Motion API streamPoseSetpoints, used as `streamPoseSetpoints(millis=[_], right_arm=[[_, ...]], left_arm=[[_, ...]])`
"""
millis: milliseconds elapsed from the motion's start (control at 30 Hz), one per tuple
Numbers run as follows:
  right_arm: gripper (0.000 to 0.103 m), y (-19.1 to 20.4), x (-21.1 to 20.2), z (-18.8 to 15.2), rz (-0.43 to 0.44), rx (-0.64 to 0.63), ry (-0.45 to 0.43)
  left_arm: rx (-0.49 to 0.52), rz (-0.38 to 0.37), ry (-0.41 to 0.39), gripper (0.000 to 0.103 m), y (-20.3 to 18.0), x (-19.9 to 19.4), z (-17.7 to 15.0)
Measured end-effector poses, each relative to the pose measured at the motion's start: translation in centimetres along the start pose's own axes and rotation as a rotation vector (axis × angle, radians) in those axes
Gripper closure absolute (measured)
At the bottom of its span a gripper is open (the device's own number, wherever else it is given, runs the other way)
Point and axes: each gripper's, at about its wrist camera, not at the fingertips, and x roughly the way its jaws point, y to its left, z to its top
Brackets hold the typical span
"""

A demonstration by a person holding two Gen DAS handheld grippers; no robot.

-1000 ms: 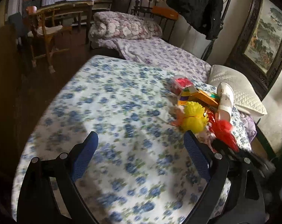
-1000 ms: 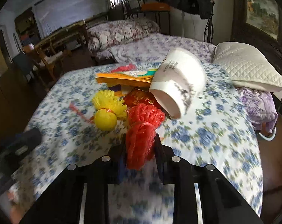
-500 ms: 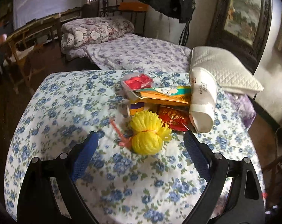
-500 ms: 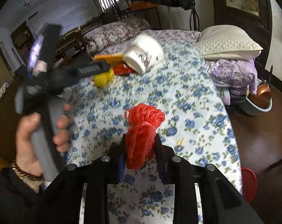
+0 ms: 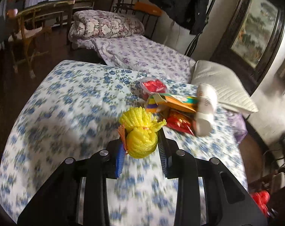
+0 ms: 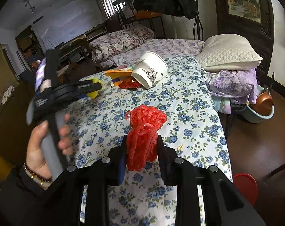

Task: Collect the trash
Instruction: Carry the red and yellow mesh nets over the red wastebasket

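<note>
A yellow foam net (image 5: pixel 140 130) sits between the blue pads of my left gripper (image 5: pixel 141 141), whose jaws are closing and press on its sides. In the right wrist view that left gripper (image 6: pixel 97 87) reaches over the flowered table (image 6: pixel 189 98), held by a hand (image 6: pixel 40 146). My right gripper (image 6: pixel 142 143) is shut on a red foam net (image 6: pixel 145 120) above the table's near part. More trash lies behind: a tipped white paper cup (image 5: pixel 205 109), an orange carton (image 5: pixel 178 101), a red packet (image 5: pixel 178 121) and a clear cup with red scraps (image 5: pixel 153 86).
A white pillow (image 6: pixel 229 54) lies on purple clothes (image 6: pixel 233 82) right of the table. A basin with a copper pan (image 6: pixel 263 107) and a red round lid (image 6: pixel 245 186) stand on the floor. A bed (image 5: pixel 142 56) and a wooden chair (image 5: pixel 27 37) are beyond.
My left gripper swung toward the trash pile and its wide jaws came in around the yellow net. My right gripper drew back from the pile with the red net still in it.
</note>
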Motion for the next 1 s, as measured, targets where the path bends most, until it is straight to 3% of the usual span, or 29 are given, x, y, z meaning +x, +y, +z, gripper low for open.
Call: streamPoseSetpoints(millis=[167,467,767,1000], right_arm=[[0.074,-0.1,-1.9,-0.8,0.018,0.018,-0.019],[0.074,-1.6,-5.9,-2.4,0.034,0.061,-0.064],[0.074,-4.0,-9.0,-3.4,0.025,0.086,-0.110],[0.074,-9.4,-10.9,-4.7,-0.042,0.120,-0.113]], left_arm=[[0.001,-0.024,-0.003,0.071,-0.5,-5.1,-4.0],[0.042,-0.041,0.024,0.071,-2.5,-10.1,-9.2],[0.068,-0.067,0.069,0.071,-5.6,-12.0,-11.6],[0.187,-0.128,0.120,0.071,-12.4,-12.6,-14.2]])
